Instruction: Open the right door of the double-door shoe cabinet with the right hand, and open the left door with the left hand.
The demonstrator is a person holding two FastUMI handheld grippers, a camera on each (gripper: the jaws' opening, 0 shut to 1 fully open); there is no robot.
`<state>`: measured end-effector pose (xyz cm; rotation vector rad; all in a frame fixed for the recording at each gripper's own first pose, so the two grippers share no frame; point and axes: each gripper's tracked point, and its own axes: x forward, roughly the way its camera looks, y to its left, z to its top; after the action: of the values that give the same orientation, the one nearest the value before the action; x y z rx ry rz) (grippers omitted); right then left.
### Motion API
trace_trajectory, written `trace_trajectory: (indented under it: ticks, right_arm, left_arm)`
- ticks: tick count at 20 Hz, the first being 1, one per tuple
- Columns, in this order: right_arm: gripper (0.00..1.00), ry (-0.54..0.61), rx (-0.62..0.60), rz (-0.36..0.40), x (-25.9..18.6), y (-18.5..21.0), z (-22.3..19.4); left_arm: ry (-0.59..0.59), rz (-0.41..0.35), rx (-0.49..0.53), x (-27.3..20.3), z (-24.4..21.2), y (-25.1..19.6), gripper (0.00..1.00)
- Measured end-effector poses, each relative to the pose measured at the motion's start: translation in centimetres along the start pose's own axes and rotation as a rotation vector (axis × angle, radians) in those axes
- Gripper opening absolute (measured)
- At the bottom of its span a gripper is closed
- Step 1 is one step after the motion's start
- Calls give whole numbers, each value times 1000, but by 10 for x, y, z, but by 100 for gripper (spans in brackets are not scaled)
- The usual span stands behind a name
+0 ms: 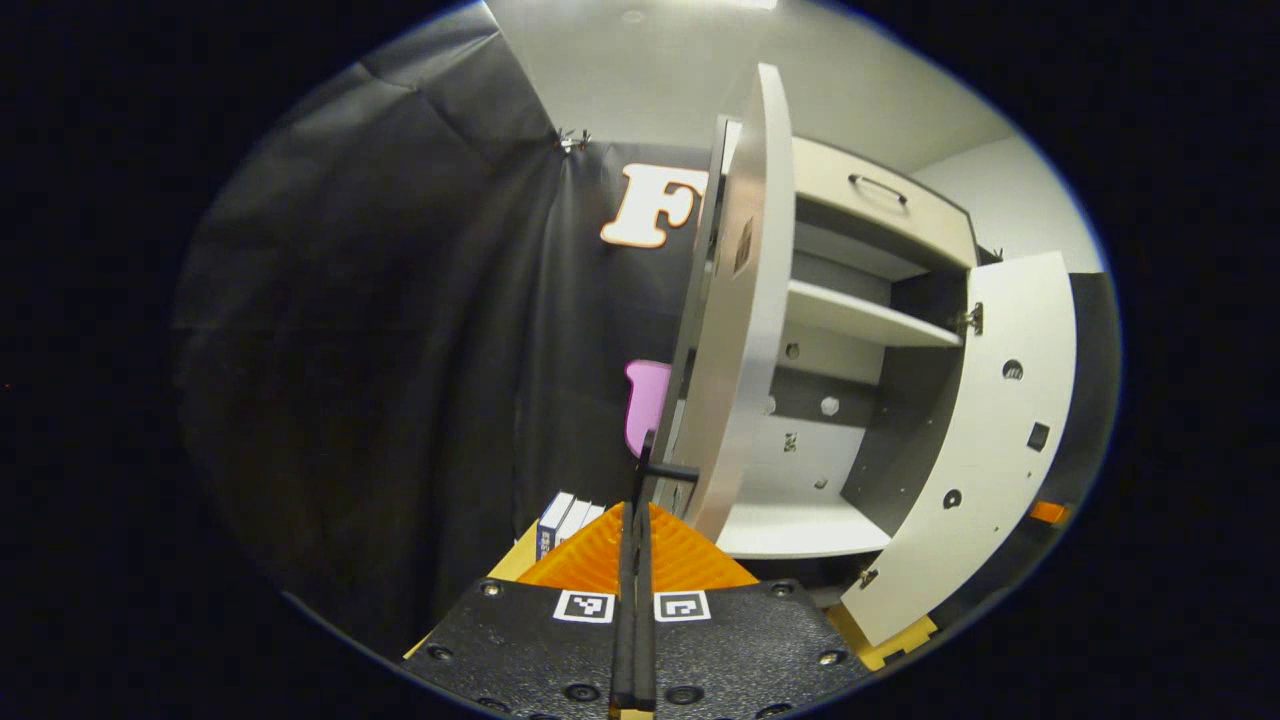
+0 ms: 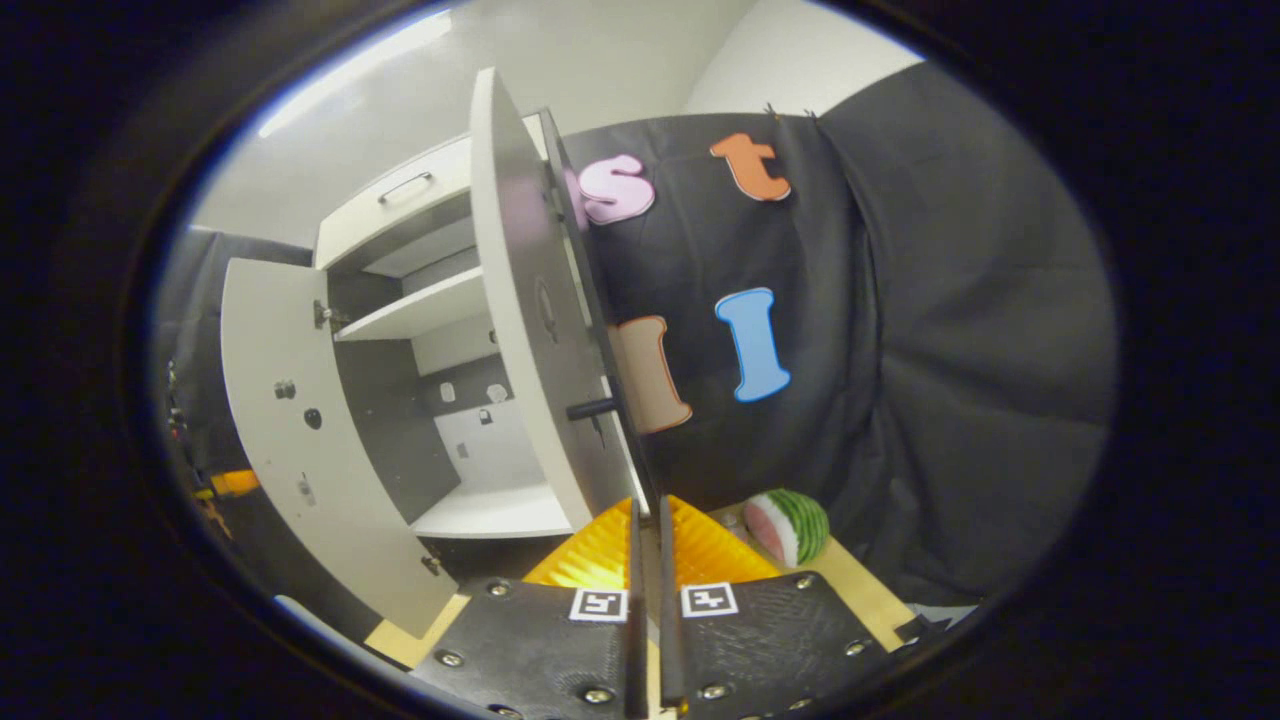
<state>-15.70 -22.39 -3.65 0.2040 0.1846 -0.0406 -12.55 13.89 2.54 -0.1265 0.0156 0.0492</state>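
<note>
In the left gripper view, the left tongs [image 1: 634, 520] sit at six o'clock with their fingers drawn almost together, pinched on the thin dark handle [image 1: 652, 468] that runs along the edge of the left door [image 1: 735, 330]. That door stands edge-on from the centre up toward twelve o'clock, swung well out from the shoe cabinet [image 1: 860, 330], which is why its face looks so narrow here. Holding the handle lets the hand steer the panel around its hinge. At three to four o'clock the right door [image 1: 985, 440] hangs wide open, its inner face toward the camera. Between the two doors the shelf [image 1: 865, 318] and the cabinet floor lie exposed. Some small boxes [image 1: 565, 518] stand at seven o'clock on the desk [image 1: 515, 560].

In the right gripper view, the right tongs [image 2: 648, 525] at six o'clock are narrow, closed on the handle strip [image 2: 625, 440] of the right door [image 2: 525, 310], seen edge-on from the centre toward eleven o'clock. The left door [image 2: 300, 440] stands open at nine o'clock. A toy watermelon slice [image 2: 790, 525] rests on the desk at five o'clock.

Judging by this, both doors are open and the task looks nearly complete.
</note>
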Motion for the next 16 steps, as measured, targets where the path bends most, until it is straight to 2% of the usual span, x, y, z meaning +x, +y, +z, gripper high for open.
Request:
trace_trajectory:
  ticks: [3, 6, 9, 10, 11, 16]
  right_arm:
    - [5, -50, -89, 24, -17, 35, 23]
    - [5, -82, -149, 100, -19, 87, 39]
    - [5, -52, -145, 200, -17, 134, 28]
    - [5, -47, -145, 227, -15, 147, 23]
    - [5, -36, -157, 240, -13, 156, 16]
    - [5, 6, -191, 256, 4, 187, -7]
  left_arm:
    - [-34, -46, 23, -10, 19, -29, 0]
    - [-48, -141, 59, -8, 22, -70, 1]
    - [-37, -229, 79, -3, 17, -108, 1]
    - [-30, -253, 77, 0, 15, -119, 5]
    - [-28, -276, 79, 2, 14, -128, 1]
    - [7, -325, 111, 15, -2, -158, 0]
